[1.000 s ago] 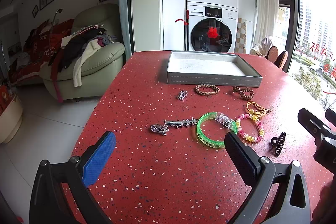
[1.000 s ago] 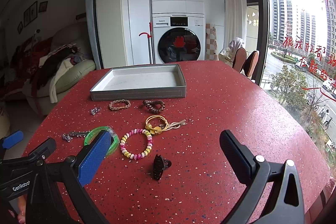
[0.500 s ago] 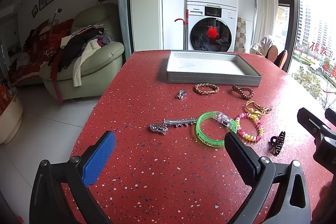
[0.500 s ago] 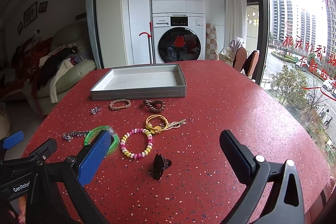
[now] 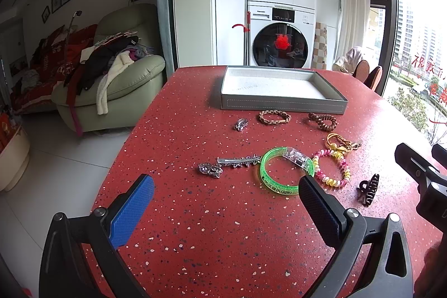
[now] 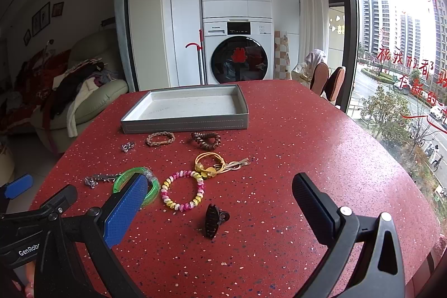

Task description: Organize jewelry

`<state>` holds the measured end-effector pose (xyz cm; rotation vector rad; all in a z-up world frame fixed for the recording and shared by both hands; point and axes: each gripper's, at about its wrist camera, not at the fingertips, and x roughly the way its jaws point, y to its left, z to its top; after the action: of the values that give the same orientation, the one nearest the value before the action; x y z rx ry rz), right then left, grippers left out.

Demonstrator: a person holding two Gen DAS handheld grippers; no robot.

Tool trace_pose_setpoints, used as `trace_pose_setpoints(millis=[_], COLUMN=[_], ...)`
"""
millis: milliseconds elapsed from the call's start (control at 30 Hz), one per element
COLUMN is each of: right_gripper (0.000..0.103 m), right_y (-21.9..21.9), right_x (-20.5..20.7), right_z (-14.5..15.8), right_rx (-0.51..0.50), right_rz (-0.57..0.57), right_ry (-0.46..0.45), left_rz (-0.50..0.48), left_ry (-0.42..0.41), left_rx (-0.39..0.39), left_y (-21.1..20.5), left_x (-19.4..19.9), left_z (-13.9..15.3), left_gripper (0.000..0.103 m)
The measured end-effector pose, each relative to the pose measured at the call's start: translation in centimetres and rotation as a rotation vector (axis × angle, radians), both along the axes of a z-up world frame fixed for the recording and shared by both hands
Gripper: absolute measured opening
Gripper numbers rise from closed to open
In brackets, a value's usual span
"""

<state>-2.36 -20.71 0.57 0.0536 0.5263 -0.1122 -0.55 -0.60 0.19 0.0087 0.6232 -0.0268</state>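
Note:
An empty grey tray sits at the far side of the red table. In front of it lie a green bangle, a pink-yellow bead bracelet, a silver hair clip, a silver charm, a braided bracelet, a brown coil tie, a yellow tie and a dark claw clip. My left gripper and right gripper are open, empty, above the near table.
The red speckled table has its left edge close by, with floor below. A green sofa piled with clothes stands at the left. Stacked washing machines are behind the table. A window is at the right.
Both grippers have barely shifted; nothing on the table has moved.

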Motion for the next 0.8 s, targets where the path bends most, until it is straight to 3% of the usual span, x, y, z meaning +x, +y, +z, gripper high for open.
trace_pose_setpoints(millis=[800], right_gripper=[0.103], right_y=[0.67], right_x=[-0.38], right_z=[-0.41], right_rx=[0.002], right_rz=[0.002], right_ry=[0.004], left_rz=[-0.004], left_ry=[0.011], left_rx=[0.001], left_y=[-0.53], left_x=[-0.07], left_z=[-0.76], left_gripper=[0.103])
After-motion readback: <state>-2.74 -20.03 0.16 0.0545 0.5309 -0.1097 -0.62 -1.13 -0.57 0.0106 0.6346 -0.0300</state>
